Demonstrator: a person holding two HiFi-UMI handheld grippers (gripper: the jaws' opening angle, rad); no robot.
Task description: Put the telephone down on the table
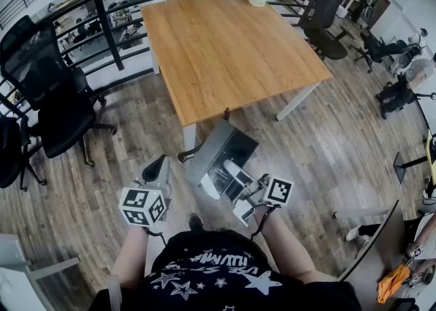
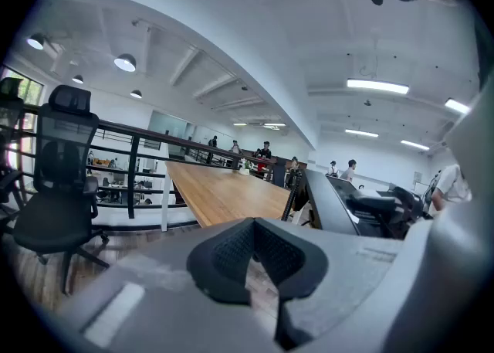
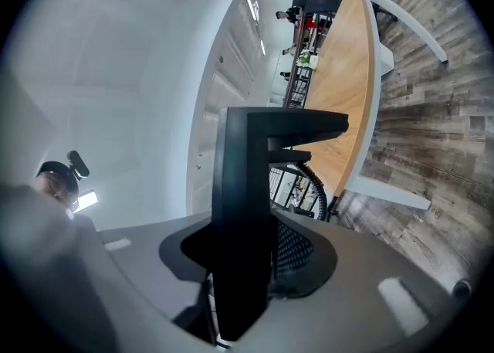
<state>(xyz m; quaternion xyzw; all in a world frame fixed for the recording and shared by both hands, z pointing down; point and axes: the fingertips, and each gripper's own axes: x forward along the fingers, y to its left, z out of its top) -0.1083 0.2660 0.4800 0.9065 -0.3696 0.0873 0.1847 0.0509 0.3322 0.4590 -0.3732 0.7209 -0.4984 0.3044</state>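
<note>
Carry step: the telephone [image 1: 221, 156] is clamped in the right tool [image 1: 240, 184], short of the counter [image 1: 225, 58]; the left tool [image 1: 155, 170] is parted, empty. Forward travel, then lowering, is required.

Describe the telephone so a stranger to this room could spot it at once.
Start at the big wooden table. Just off its near corner, the right gripper holds the telephone: a flat grey-and-black desk set with a coiled cord, unlike the chairs around.
</note>
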